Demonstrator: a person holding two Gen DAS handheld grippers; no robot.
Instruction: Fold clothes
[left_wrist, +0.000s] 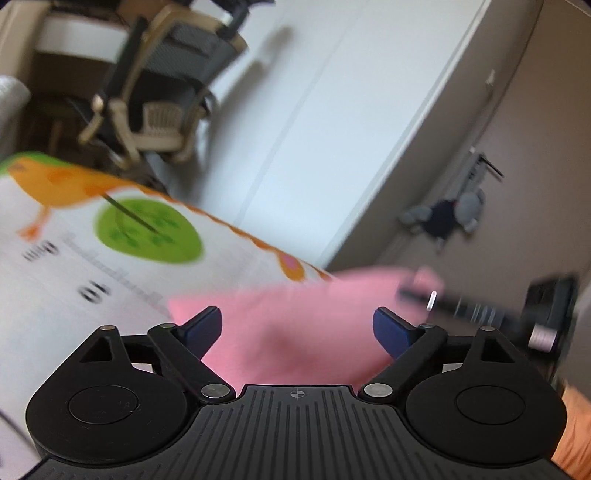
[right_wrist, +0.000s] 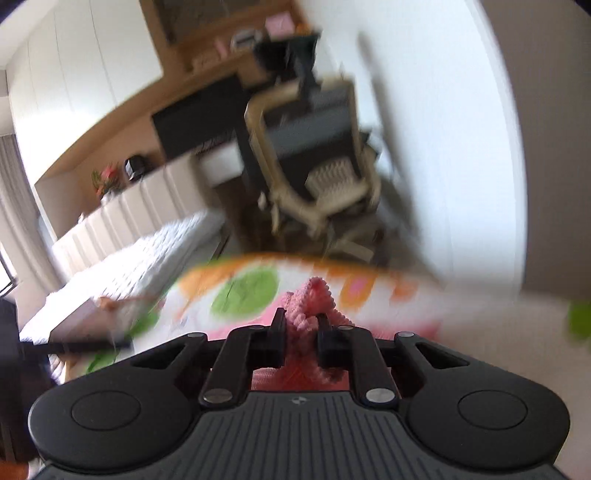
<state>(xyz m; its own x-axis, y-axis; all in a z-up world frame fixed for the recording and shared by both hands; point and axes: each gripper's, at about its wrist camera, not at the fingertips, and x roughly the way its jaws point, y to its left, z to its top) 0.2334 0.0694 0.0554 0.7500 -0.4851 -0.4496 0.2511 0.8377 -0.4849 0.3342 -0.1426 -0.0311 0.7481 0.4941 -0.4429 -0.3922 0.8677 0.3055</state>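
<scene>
pink knit cloth (right_wrist: 312, 302) is bunched up and pinched between the right gripper (right_wrist: 301, 341) jaws, which are closed tight on it; a tuft of the knit sticks up past the jaw tips and more shows below them near the gripper body. right gripper is tilted, camera horizon rolled hard, pointing across the printed sheet (right_wrist: 369, 295) toward the office chair (right_wrist: 317, 162) and a desk (right_wrist: 177, 96) behind it. white mattress (right_wrist: 140, 254) lies off to the left in that view. heavy motion blur everywhere except the gripper itself.

left gripper (left_wrist: 297, 325) has its jaws spread wide, blue pads (left_wrist: 391, 332) well apart, nothing between them. it points low over the pink cloth (left_wrist: 295, 325), which lies spread on the printed sheet (left_wrist: 92, 266) right ahead of the jaws; cannot tell if the pads touch the fabric. sheet print: orange bird, green circle, orange wavy border. left view is also rolled, with white wardrobe doors (left_wrist: 314, 129) running diagonally and the office chair (left_wrist: 159, 92) at upper left. blurred dark object at right edge, likely the other gripper, too smeared to confirm. orange sleeve (left_wrist: 576, 435) at lower right corner.
</scene>
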